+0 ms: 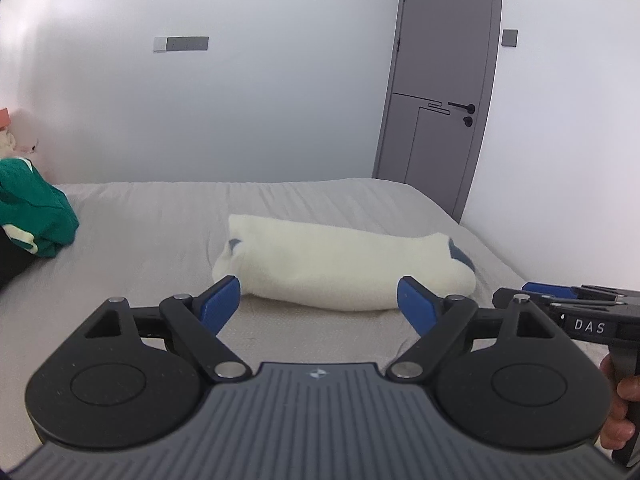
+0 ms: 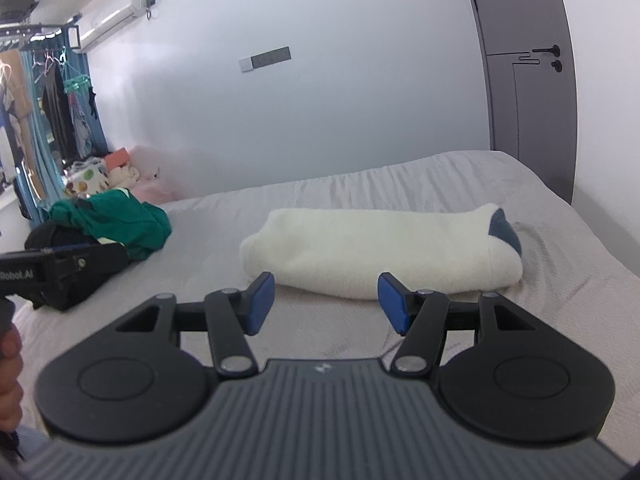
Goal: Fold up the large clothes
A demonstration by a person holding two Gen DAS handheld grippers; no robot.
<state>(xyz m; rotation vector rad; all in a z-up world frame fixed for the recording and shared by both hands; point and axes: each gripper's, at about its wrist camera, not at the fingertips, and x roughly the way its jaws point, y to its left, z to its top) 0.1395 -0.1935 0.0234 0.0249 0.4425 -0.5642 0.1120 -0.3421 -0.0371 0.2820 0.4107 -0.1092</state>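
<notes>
A cream fleece garment (image 1: 340, 264) with dark blue trim lies folded into a long bundle across the grey bed (image 1: 140, 232). My left gripper (image 1: 320, 300) hovers just in front of its near edge, jaws wide open with nothing between them. In the right wrist view the same folded garment (image 2: 380, 252) lies ahead of my right gripper (image 2: 326, 300), which is open and holds nothing. The right gripper's body (image 1: 576, 312) shows at the right edge of the left wrist view, and the left gripper's body (image 2: 56, 272) at the left edge of the right one.
A crumpled green garment (image 2: 116, 224) lies over dark clothing (image 2: 52, 236) at the bed's left side. A grey door (image 1: 440, 80) stands at the far right behind the bed. Clothes hang on a rack (image 2: 60, 100) at far left. A hand (image 1: 620, 400) grips the right handle.
</notes>
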